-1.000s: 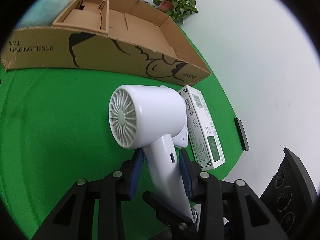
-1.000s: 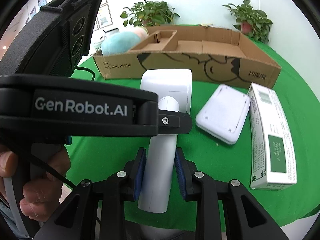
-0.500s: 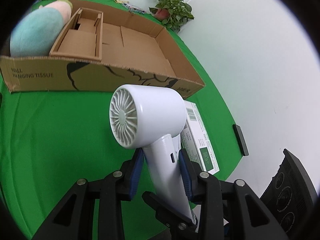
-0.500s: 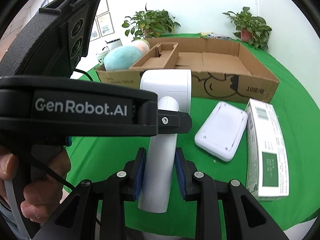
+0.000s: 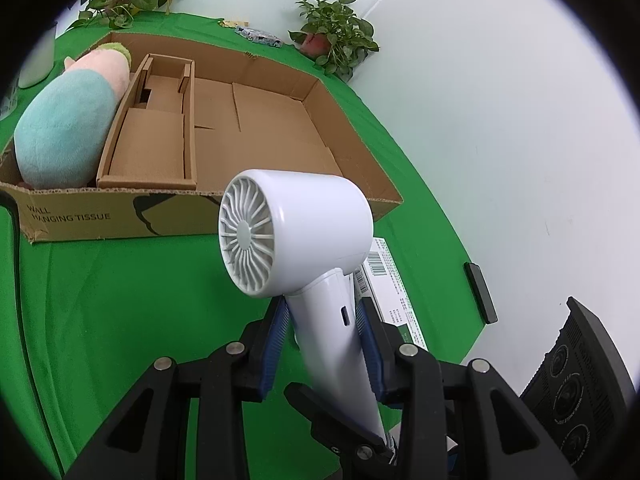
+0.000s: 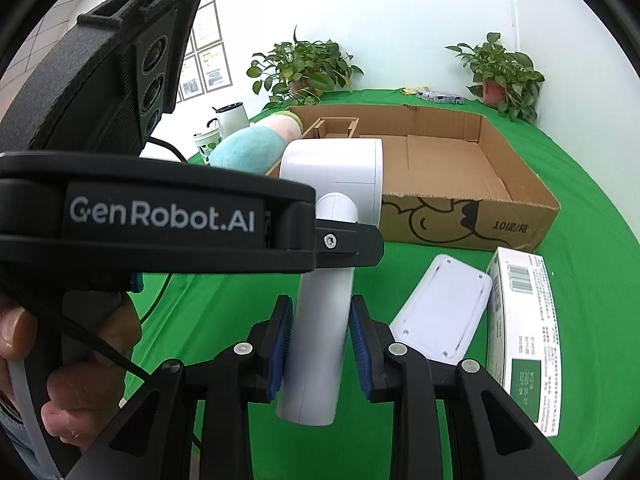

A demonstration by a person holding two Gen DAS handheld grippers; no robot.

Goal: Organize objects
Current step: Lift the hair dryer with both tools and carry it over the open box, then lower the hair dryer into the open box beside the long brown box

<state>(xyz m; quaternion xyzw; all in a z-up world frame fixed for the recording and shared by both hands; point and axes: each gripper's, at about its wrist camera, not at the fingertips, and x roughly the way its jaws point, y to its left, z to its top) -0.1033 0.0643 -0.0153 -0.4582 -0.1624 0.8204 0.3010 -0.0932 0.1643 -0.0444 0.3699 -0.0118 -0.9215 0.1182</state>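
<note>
Fingers [image 5: 280,330] of the left gripper [image 5: 322,334] pinch the upper handle of a white hair dryer [image 5: 304,236]; fingers [image 6: 280,344] of the right gripper [image 6: 318,344] pinch the same handle nearer its end. The dryer is held above the green table [image 5: 120,300], just in front of the cardboard box [image 5: 256,132]. Its handle runs along the fingers, barrel crosswise, the intake grille facing the left camera. Judged step: carrying the dryer to the box; next, lowering it onto the bare floor beside the plush toy [image 5: 68,128]. A white device [image 6: 444,312] and a carton [image 6: 524,340] lie on the table.
</note>
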